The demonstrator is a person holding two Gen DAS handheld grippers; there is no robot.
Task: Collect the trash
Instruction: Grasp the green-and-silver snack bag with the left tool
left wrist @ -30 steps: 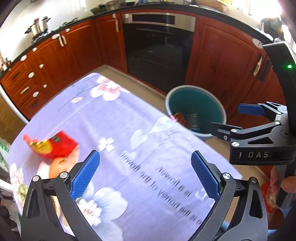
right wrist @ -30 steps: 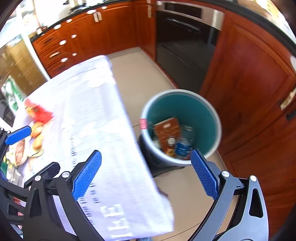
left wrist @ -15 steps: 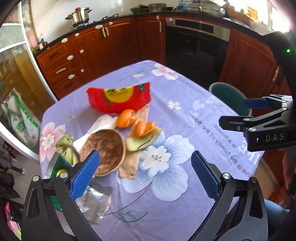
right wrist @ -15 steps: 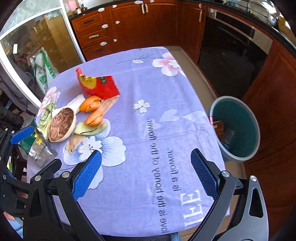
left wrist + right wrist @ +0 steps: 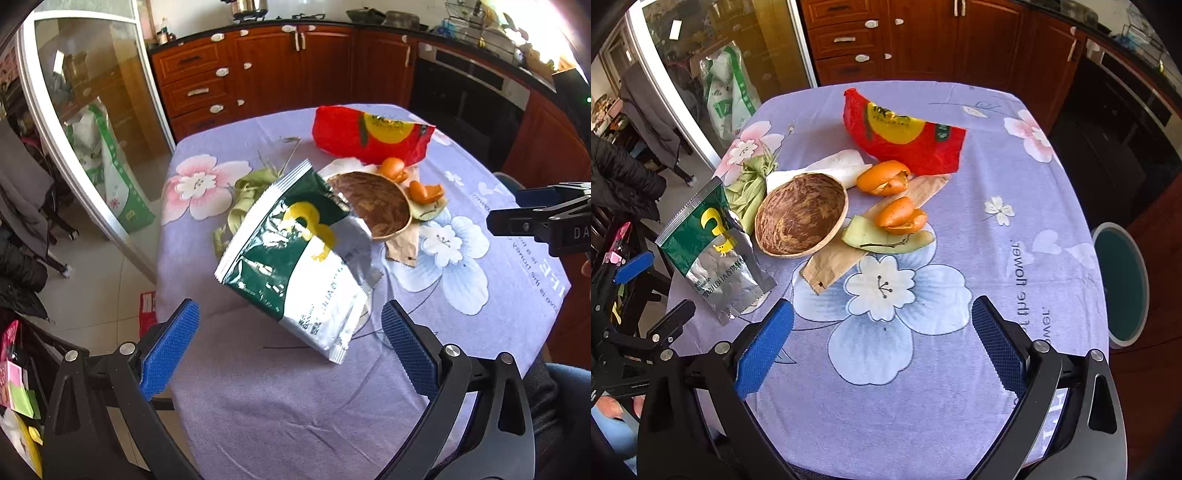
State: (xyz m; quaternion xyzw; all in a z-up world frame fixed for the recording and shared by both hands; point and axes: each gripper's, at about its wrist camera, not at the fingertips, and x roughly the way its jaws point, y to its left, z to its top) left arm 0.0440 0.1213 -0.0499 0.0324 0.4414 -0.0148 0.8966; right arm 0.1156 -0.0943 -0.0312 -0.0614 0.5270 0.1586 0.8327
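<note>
Trash lies clustered on the desk, which wears a lilac flowered cloth. The left hand-held gripper has its blue pads spread wide with nothing between them; just ahead of it, toward twelve o'clock, lies a green-and-silver foil pouch. The right hand-held gripper is likewise spread wide and empty, over a bare stretch of cloth.

In the right wrist view, the pouch sits at nine o'clock near the desk's edge. At eleven o'clock from the gripper rests a brown coconut shell half, hollow side up, touching a strip of brown paper. Two pieces of orange peel and a pale green peel lie on that paper. A red snack bag lies at twelve o'clock, beyond the peels. A teal bin stands on the floor at three o'clock, beside the desk.
</note>
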